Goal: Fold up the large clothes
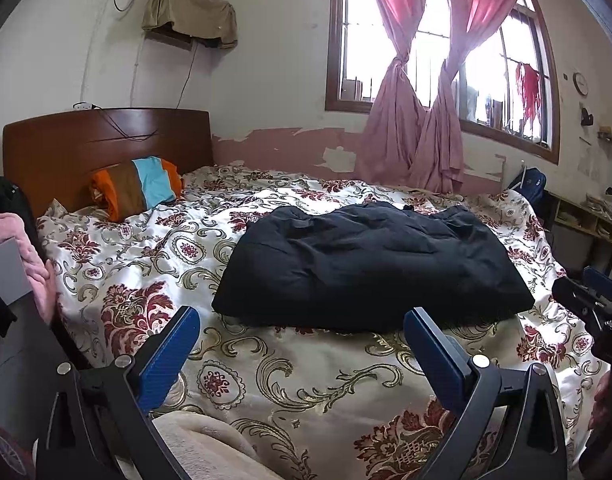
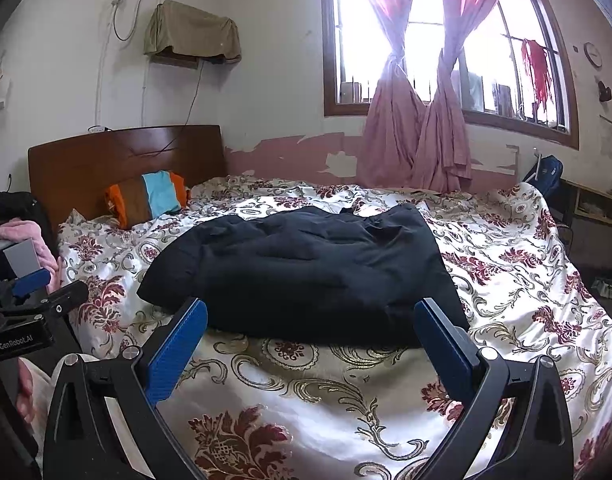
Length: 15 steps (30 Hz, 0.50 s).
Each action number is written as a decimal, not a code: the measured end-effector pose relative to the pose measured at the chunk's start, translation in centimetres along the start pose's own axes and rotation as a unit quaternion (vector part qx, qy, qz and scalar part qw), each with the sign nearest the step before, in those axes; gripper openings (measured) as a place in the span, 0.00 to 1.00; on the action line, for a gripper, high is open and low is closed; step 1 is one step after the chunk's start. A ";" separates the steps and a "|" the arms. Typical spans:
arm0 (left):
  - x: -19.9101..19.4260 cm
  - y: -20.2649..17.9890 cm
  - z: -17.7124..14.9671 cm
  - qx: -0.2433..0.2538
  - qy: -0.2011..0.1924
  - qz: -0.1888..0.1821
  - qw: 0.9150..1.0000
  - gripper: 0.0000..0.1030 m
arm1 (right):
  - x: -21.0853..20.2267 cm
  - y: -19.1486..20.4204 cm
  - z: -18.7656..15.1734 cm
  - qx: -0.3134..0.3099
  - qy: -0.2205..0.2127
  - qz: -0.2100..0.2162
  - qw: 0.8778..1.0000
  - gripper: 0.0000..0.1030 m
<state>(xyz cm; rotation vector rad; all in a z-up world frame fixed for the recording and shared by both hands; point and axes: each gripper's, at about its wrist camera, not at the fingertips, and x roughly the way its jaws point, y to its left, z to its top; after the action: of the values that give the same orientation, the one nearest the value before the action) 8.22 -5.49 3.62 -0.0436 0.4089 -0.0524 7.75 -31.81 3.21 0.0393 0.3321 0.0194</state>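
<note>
Left wrist view first: we hold our left gripper (image 1: 302, 320) above the near end of the bed, its blue fingers (image 1: 168, 356) spread wide apart with nothing between them. Ahead of it lies the garment (image 1: 369, 264), a dark, puffy piece of clothing, folded into a rough rectangle and resting on the quilt (image 1: 306, 392), which is white satin with red and gold flowers. The garment sits near the middle of the bed, just beyond our fingertips and not touching them. At the right edge of this view we see part of our right gripper (image 1: 593, 304), beside the bed's right side.

From the right wrist view, our right gripper (image 2: 311, 318) also hangs over the near end of the quilt (image 2: 325, 400), fingers (image 2: 178, 356) wide apart and holding nothing. The garment (image 2: 306, 272) lies straight ahead, its near edge just past the fingertips. Our left gripper (image 2: 30, 292) shows at the left edge, well off the garment.

Farther back, a striped pillow (image 1: 138, 188) leans against the wooden headboard (image 1: 106, 140). Pink curtains (image 1: 417, 132), knotted at the middle, hang before the window (image 1: 437, 32) behind the bed.
</note>
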 end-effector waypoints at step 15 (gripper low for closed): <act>0.0 0.1 0.0 0.000 0.000 0.000 1.000 1.00 | 0.0 0.1 0.0 0.001 0.002 0.000 1.000 0.98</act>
<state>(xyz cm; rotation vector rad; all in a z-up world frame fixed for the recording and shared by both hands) 8.22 -5.43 3.60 -0.0445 0.4095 -0.0519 7.75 -31.76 3.26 0.0417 0.3363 0.0185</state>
